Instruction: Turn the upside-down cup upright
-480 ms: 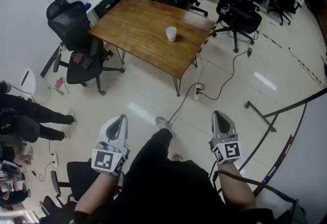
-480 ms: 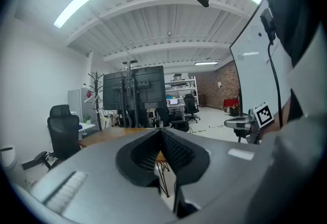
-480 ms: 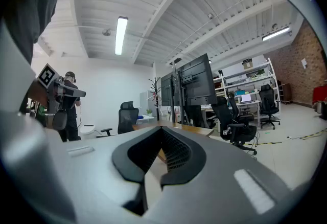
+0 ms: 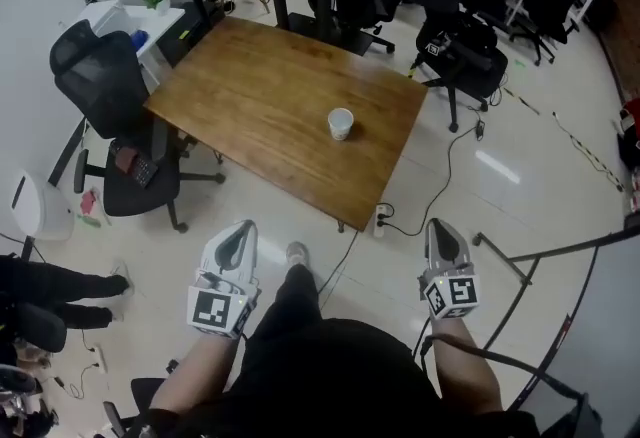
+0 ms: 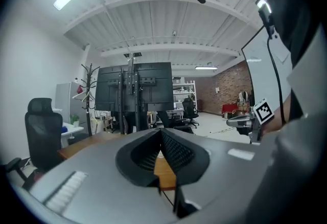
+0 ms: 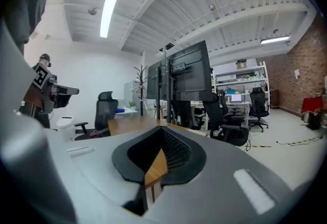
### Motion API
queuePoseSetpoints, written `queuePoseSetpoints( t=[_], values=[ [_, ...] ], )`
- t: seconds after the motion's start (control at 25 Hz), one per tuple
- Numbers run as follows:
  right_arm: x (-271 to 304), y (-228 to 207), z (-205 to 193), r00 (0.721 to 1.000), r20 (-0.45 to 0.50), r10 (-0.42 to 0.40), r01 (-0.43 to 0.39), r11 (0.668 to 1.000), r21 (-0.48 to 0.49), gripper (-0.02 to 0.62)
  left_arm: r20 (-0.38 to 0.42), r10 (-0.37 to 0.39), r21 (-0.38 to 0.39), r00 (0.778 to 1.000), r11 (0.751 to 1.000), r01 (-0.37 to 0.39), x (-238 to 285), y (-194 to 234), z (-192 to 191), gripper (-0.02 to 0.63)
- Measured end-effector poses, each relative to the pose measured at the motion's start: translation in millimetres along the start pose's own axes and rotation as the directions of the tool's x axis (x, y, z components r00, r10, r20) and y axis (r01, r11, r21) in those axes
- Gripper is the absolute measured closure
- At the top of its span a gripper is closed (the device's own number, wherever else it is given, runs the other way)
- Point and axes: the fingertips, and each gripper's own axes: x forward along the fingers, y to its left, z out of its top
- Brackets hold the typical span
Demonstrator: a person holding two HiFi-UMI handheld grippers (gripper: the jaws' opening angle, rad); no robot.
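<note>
Logged L gripper [image 4: 241, 231] pressed fully together, nothing pinched. Same for R gripper [image 4: 438, 229], closed on air. Held both low in front of body, roughly level, well apart from cup [image 4: 340, 123]. Found cup alone on wooden table [image 4: 250, 96], toward near-right part, near the front edge. Could not tell up-end from down-end at this size.

Risks, as judged:
- Reaching in w/ jaws closed: would have shoved cup instead of gripping it. Looked like light disposable type, so expected sliding or toppling, poss. rolling off near edge. Needed opening before contact.
- Squeezing too hard: prob. crushed thin wall, esp. near rim.
- Flipping w/ weak or off-centre pinch: risked dropping mid-turn.
- Walking up: noted floor cable [image 4: 440, 181] and power strip [image 4: 381, 216] just beside table's near corner, a trip or snag hazard. Also noted black floor frame [image 4: 545, 236] close on R side.

Surface: bare wood top, smooth-looking, on thin metal legs. Saw nothing else on it. Judged low friction, hence skating likely under a sideways push.

Room: open office w/ pale glossy floor. Saw black office chair [image 4: 105, 96] at table's L side, more chairs [image 4: 465, 51] beyond far-R corner. Saw big dark screens on stand [image 5: 135, 87] behind table, coat rack [image 5: 88, 77], brick wall [image 5: 232, 87] far R, strip lights overhead. Spotted someone's legs [image 4: 60, 281] at L edge.
</note>
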Motion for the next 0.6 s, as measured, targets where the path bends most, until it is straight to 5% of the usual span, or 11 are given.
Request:
queuePoseSetpoints(
  t=[0.28,0.6],
  values=[
    [131.1,31.4,40.6,0.998,-0.051,0.037,-0.042,0.993,-0.110,0.592,0.006,-0.149,0.030,0.989,0.988,0.149,128.7,80.3,20.3,0.606],
    [186.8,23.4,37.8,0.987,-0.150,0.063,-0.073,0.995,-0.065,0.592,0.014,-0.230,0.009,0.973,0.973,0.230,216.7,84.2,36.2,0.606]
  ],
)
